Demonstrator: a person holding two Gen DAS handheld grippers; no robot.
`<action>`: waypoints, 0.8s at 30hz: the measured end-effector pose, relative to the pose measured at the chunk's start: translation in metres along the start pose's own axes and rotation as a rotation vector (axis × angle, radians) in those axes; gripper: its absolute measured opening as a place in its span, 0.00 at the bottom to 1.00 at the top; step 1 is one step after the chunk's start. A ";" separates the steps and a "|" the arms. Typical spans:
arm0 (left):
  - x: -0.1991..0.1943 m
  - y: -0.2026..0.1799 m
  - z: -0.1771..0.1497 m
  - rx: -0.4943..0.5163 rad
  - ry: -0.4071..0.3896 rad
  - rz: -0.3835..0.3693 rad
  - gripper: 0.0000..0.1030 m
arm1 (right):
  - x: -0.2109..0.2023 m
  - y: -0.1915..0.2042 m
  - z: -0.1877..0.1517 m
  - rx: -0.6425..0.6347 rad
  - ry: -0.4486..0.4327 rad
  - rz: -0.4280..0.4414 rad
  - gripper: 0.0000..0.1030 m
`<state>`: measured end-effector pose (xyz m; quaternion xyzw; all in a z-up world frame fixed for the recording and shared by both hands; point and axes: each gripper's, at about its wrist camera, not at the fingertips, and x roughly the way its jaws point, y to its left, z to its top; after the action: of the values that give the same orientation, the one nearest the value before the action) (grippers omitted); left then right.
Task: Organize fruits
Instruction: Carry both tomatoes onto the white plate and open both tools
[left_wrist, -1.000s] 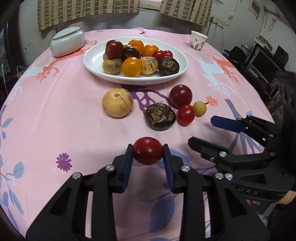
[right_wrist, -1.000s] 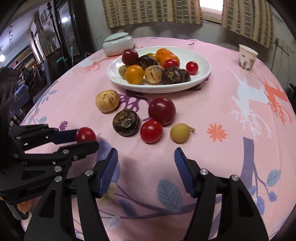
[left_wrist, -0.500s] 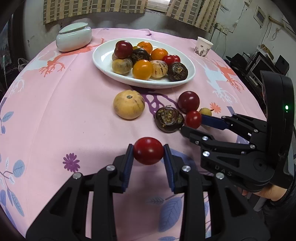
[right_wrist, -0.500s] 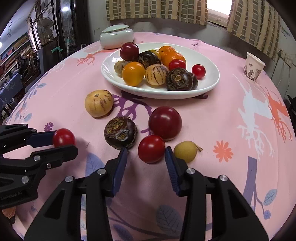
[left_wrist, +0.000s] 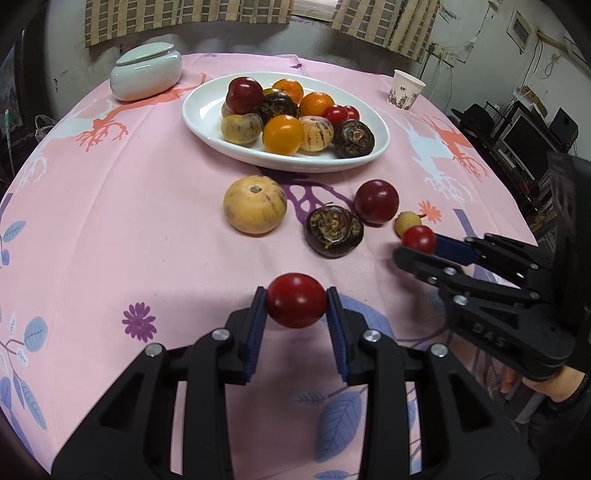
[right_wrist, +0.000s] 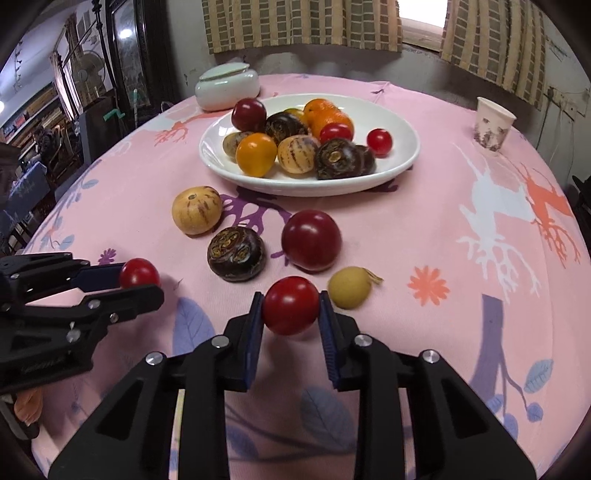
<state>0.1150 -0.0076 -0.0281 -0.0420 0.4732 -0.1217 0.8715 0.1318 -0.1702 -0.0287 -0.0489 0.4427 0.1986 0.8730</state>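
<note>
My left gripper (left_wrist: 296, 293) is shut on a small red tomato (left_wrist: 296, 308), held just above the pink cloth. My right gripper (right_wrist: 290, 295) is closing tight on a second red tomato (right_wrist: 290, 308), with both pads pressing its sides. That second tomato also shows in the left wrist view (left_wrist: 419, 239). Loose on the cloth lie a tan striped melon (right_wrist: 197, 210), a dark purple fruit (right_wrist: 236, 254), a dark red plum (right_wrist: 311, 240) and a small yellow fruit (right_wrist: 349, 287). The white plate (right_wrist: 402, 147) beyond them holds several fruits.
A white lidded jar (left_wrist: 146, 72) stands at the back left of the round table and a paper cup (left_wrist: 405, 89) at the back right. The two grippers sit close together, side by side. Shelves and screens (left_wrist: 524, 136) stand past the table's right edge.
My right gripper moved forward around the red tomato beside the yellow fruit, its jaws closed on it, and it drew back a little. The left gripper kept its tomato.
</note>
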 end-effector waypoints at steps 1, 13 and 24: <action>-0.002 -0.001 0.000 -0.001 -0.004 -0.003 0.32 | -0.006 -0.003 -0.001 0.010 -0.009 0.004 0.28; -0.038 -0.011 0.011 0.031 -0.054 0.029 0.32 | -0.063 -0.021 0.012 0.044 -0.125 0.039 0.28; -0.055 -0.033 0.068 0.096 -0.138 0.015 0.32 | -0.071 -0.012 0.053 0.003 -0.199 0.050 0.29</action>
<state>0.1379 -0.0285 0.0599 -0.0048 0.4057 -0.1347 0.9040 0.1393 -0.1890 0.0584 -0.0164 0.3552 0.2234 0.9076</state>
